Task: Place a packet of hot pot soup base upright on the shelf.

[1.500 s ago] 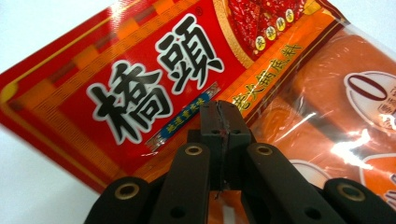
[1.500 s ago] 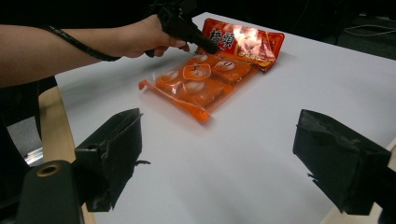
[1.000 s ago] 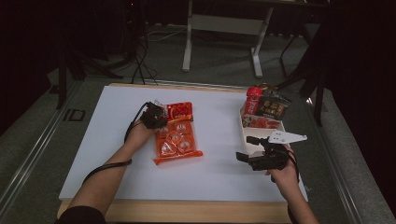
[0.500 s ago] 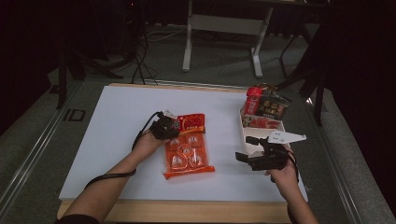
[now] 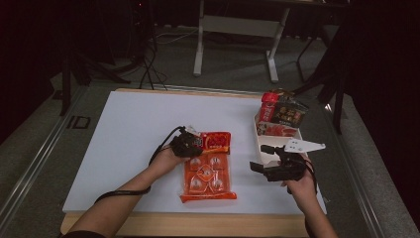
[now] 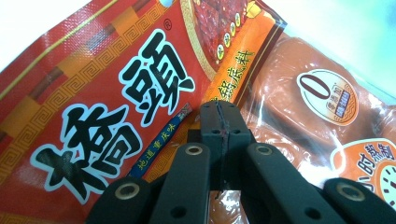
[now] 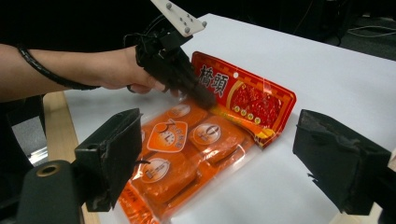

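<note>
- On the left, the left claw (image 5: pixel 190 145) is clamping the upper left edge of the orange-red sauce packet (image 5: pixel 208 166), jaws pressed tight together on the film where the red header panel is meeting the clear part.
- In the left gripper view, that left claw (image 6: pixel 219 122) is sitting with its two black jaws closed flat on the sauce packet (image 6: pixel 140 93), big printed characters to one side and the sealed orange portions to the other.
- The sauce packet is lying on the white worktop (image 5: pixel 124 129), near its front edge and about midway across, with the header end being lifted up off the surface; the right gripper view is showing that header standing up at an angle while the portion end is resting flat.
- The person's left hand (image 7: pixel 123 70) is gripping just behind the left claw (image 7: pixel 198 95), right at the packet's header.
- Right of the sauce packet, the right claw (image 5: pixel 265 159) is hovering with jaws spread wide, holding nothing, well apart from the packet.
- Farther right and behind the packet, a white tray (image 5: pixel 262 148) is carrying more red and dark snack packs (image 5: pixel 282 113) at the worktop's right edge.
</note>
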A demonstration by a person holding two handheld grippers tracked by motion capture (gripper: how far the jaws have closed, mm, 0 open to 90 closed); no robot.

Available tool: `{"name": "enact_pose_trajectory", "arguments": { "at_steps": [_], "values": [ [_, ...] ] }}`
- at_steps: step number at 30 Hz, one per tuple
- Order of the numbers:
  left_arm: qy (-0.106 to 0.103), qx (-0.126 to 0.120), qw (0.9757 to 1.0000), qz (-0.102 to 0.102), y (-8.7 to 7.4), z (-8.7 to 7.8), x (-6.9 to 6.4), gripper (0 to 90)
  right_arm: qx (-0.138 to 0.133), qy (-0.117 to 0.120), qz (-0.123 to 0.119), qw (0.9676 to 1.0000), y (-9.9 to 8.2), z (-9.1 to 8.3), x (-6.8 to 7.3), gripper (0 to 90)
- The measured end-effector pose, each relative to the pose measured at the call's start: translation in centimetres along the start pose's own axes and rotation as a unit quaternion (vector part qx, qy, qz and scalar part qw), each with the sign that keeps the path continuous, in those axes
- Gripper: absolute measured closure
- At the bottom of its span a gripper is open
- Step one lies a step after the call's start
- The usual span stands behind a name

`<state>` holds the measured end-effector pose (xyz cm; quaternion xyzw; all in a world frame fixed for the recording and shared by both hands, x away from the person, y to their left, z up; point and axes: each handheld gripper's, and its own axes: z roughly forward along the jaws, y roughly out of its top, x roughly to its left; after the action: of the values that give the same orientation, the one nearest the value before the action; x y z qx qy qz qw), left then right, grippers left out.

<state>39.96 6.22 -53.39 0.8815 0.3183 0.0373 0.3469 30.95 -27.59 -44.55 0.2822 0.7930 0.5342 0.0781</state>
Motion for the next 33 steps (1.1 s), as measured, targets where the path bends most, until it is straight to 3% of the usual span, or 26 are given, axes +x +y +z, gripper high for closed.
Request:
{"name": "enact_pose_trajectory", "arguments": {
  "at_steps": [4, 10, 13, 15, 16, 23, 33],
  "values": [
    [-0.011, 0.003, 0.9999, 0.011, 0.0, 0.1, -0.6, 90.0, 0.0, 0.0, -0.001, 1.0, 0.0, 0.0, 0.0, 15.5],
    [-0.01, -0.013, 0.9998, 0.008, -0.3, 0.1, -0.7, 90.0, -0.007, -0.007, -0.007, 0.9999, 0.0, -0.1, 0.0, 15.5],
    [-0.022, -0.02, 0.9996, 0.0, -0.1, -0.1, -0.4, 89.8, -0.01, -0.011, -0.009, 0.9998, 0.0, -0.2, 0.0, 15.5],
    [-0.017, -0.025, 0.9995, 0.008, 0.0, -0.4, -0.7, 89.6, -0.009, -0.012, -0.01, 0.9998, 0.0, -0.2, 0.0, 15.5],
    [-0.025, -0.025, 0.9994, 0.007, 0.1, -0.6, -0.6, 80.5, -0.008, -0.01, -0.01, 0.9999, 0.0, -0.2, -0.1, 16.5],
    [-0.035, -0.037, 0.9987, -0.004, 0.2, -2.0, -0.7, 58.2, -0.007, -0.016, -0.014, 0.9998, -0.1, -0.2, -0.2, 18.7],
    [-0.037, -0.067, 0.9966, -0.03, -0.7, -5.2, 0.1, 50.1, -0.002, -0.013, -0.023, 0.9997, -0.1, 0.2, 0.0, 18.1]
  ]
}}
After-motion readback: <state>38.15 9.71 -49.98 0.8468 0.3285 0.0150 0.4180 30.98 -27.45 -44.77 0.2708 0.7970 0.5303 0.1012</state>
